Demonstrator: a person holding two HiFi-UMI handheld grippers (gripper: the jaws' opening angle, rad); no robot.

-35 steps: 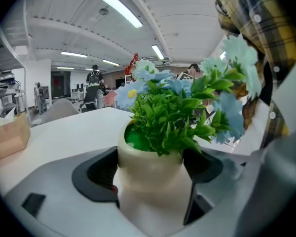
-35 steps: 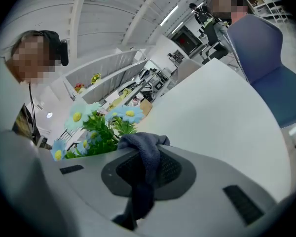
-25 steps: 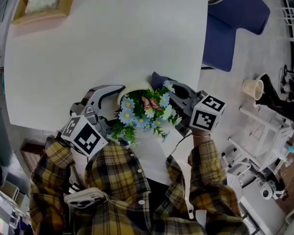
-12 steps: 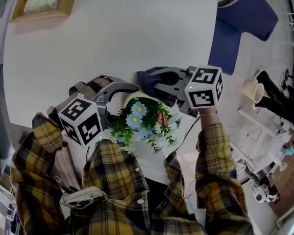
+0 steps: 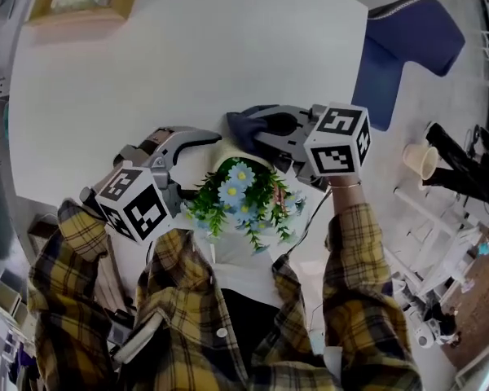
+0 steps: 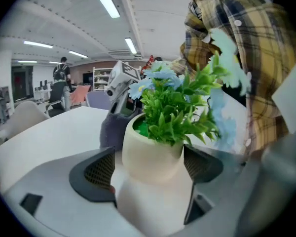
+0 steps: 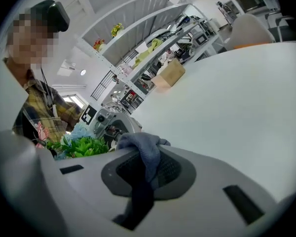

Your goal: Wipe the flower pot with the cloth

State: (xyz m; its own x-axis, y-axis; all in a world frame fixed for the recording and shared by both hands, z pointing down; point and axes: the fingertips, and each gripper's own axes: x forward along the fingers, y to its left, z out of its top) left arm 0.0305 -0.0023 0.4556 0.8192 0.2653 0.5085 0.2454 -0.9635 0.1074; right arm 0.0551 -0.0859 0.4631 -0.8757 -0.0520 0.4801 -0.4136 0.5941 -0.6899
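Left hand-held gripper (image 6: 149,167) clamps the cream round flower pot (image 6: 153,149) wide, near the white table (image 5: 147,72) edge. Right hand-held gripper (image 7: 148,172) pinches the blue-grey cloth (image 7: 143,144) at the pot's far side. Risk: a hard push tips the pot, or the cloth snags the blue artificial flowers (image 5: 238,187).

Bright even overhead light, strong fisheye edge distortion
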